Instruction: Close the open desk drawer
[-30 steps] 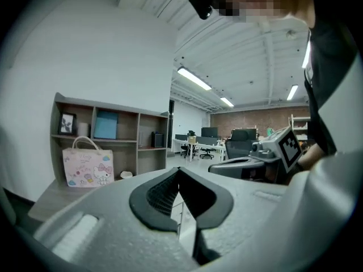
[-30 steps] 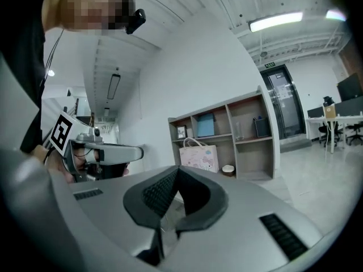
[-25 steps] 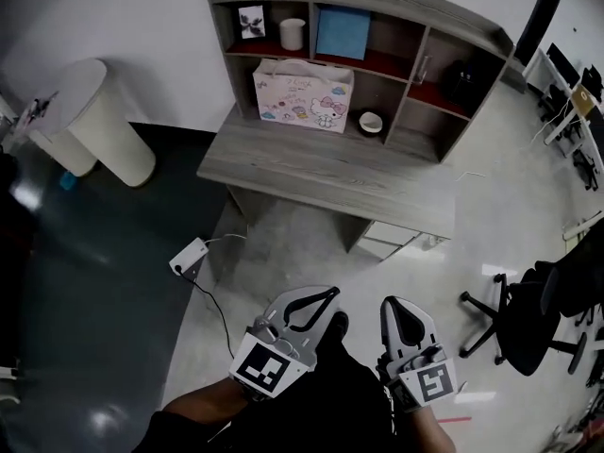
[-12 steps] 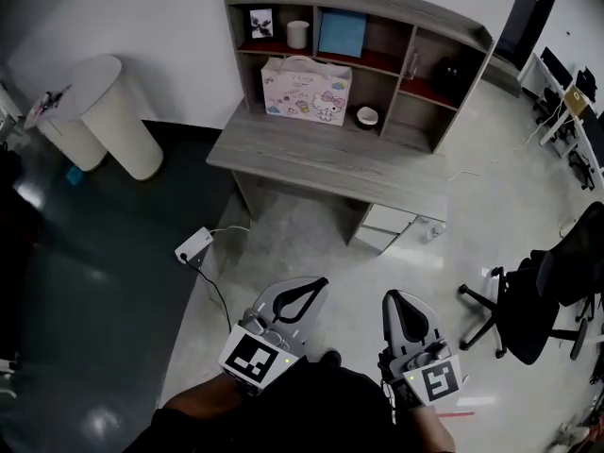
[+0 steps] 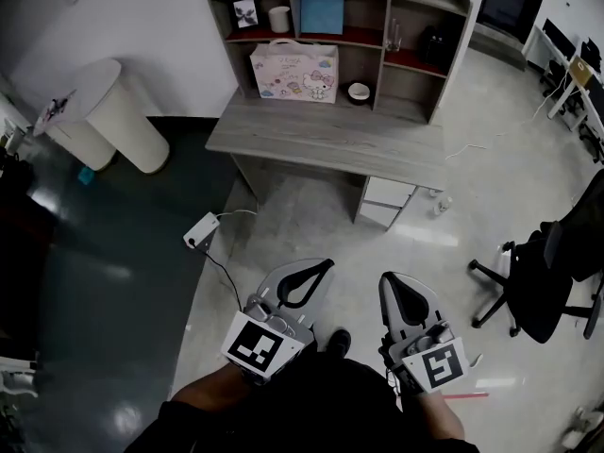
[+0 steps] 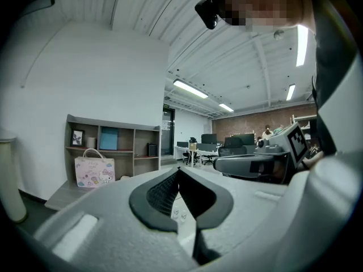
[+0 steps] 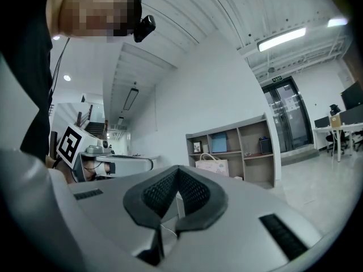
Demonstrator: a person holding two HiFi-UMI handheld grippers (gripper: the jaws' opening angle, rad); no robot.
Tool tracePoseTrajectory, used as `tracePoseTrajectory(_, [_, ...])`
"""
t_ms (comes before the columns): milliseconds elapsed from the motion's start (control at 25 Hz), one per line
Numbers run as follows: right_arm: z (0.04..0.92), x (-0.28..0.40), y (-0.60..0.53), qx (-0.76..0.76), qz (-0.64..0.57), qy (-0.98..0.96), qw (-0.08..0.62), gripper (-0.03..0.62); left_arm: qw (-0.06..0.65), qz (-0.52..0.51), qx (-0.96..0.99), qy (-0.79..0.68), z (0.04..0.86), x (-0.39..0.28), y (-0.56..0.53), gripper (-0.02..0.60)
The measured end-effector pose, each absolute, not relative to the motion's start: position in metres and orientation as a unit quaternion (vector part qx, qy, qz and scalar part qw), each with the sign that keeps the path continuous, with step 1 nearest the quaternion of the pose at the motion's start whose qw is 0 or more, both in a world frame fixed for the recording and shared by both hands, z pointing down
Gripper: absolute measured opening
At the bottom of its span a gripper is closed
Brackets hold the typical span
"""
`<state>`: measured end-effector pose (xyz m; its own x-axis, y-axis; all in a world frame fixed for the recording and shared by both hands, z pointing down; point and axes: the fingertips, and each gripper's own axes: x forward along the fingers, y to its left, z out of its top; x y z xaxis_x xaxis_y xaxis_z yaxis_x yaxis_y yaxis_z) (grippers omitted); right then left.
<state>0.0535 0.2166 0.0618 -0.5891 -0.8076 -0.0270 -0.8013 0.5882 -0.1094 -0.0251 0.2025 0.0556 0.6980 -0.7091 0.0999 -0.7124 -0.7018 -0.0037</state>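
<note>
The grey desk (image 5: 321,140) with a shelf unit on it stands ahead of me. Under its right end is a white drawer unit whose drawer (image 5: 387,203) juts out past the desk's front edge. Both grippers are low in the head view, well short of the desk and pointing at it. My left gripper (image 5: 327,264) is shut, its tips meeting with nothing between them (image 6: 178,169). My right gripper (image 5: 387,278) is also shut and empty (image 7: 177,169). The desk's shelves (image 6: 113,146) show far off in both gripper views.
A pink gift bag (image 5: 293,72) and a small bowl (image 5: 359,91) stand on the desk. A power strip (image 5: 200,231) with its cable lies on the floor at left. A black office chair (image 5: 557,272) stands at right, and a white round table (image 5: 113,121) at left.
The desk now sits squarer and a little higher in the head view, and the chair has slid right. Both grippers keep their pose side by side, still shut.
</note>
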Motion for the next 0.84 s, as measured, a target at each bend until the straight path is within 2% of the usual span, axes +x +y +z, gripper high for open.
tracePoseTrajectory(840, [0.053, 0.042, 0.188, -0.464, -0.034, 0.885, 0.036, 0.009, 0.004, 0.037, 0.924, -0.381, 0.047, -0.038, 0.177, 0.008])
